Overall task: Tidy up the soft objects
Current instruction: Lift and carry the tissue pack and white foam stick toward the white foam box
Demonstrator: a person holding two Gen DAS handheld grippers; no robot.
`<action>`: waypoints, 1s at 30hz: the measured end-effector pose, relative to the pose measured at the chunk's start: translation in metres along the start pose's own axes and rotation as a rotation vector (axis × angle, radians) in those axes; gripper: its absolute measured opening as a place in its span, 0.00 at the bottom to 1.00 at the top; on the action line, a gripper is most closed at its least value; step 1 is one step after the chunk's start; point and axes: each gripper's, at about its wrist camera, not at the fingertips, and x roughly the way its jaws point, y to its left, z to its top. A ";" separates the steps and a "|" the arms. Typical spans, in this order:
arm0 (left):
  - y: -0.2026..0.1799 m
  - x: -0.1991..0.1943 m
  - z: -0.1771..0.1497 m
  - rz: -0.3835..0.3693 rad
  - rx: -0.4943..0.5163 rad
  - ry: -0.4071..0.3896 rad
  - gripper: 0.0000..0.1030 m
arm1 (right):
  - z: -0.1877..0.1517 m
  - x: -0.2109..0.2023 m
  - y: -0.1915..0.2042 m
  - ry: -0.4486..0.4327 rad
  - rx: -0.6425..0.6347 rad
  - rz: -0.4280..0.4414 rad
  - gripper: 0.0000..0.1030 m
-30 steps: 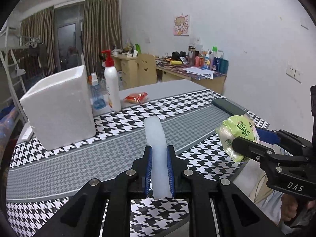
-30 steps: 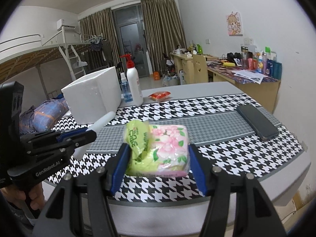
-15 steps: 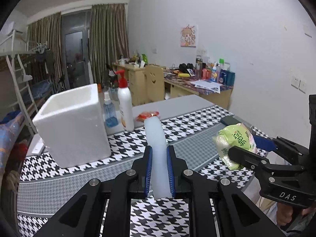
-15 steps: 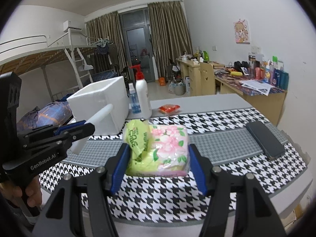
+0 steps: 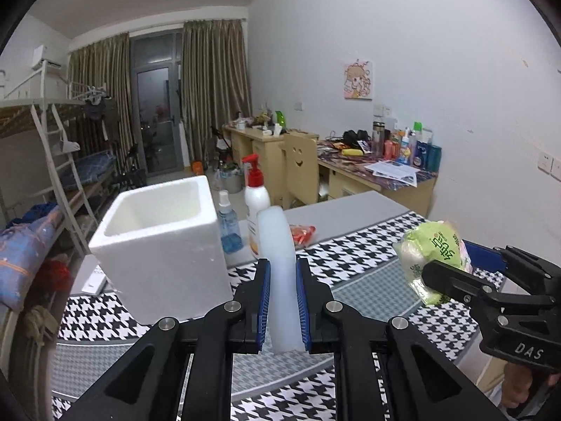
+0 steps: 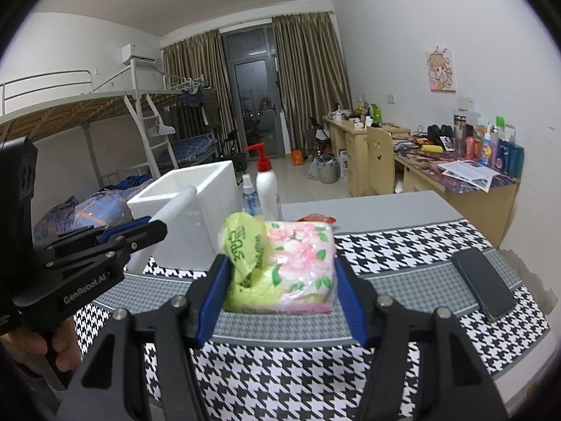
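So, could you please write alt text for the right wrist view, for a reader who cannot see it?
The right tool grips a floral tissue pack above a houndstooth table. At left, the left tool holds a white strip near an open foam box; a phone lies at right.

I count two claws: my left claw (image 5: 282, 301) and my right claw (image 6: 280, 291). One white strip (image 5: 278, 263) sits in the left one, one tissue pack (image 6: 280, 266) in the right. On the table (image 6: 403, 270) I see one foam box (image 5: 157, 242), two bottles, a pump bottle (image 5: 256, 200) and a spray bottle (image 5: 228, 224), one red packet (image 5: 301, 233) and one phone (image 6: 484, 287). That makes two soft things, both held.
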 end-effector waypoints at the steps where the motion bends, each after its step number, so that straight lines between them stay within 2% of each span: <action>1: 0.002 0.000 0.002 0.002 0.000 -0.003 0.15 | 0.002 0.001 0.002 -0.004 -0.008 0.002 0.62; 30: 0.056 0.035 0.036 0.108 -0.036 -0.018 0.16 | 0.059 0.048 0.035 -0.015 -0.061 0.005 0.62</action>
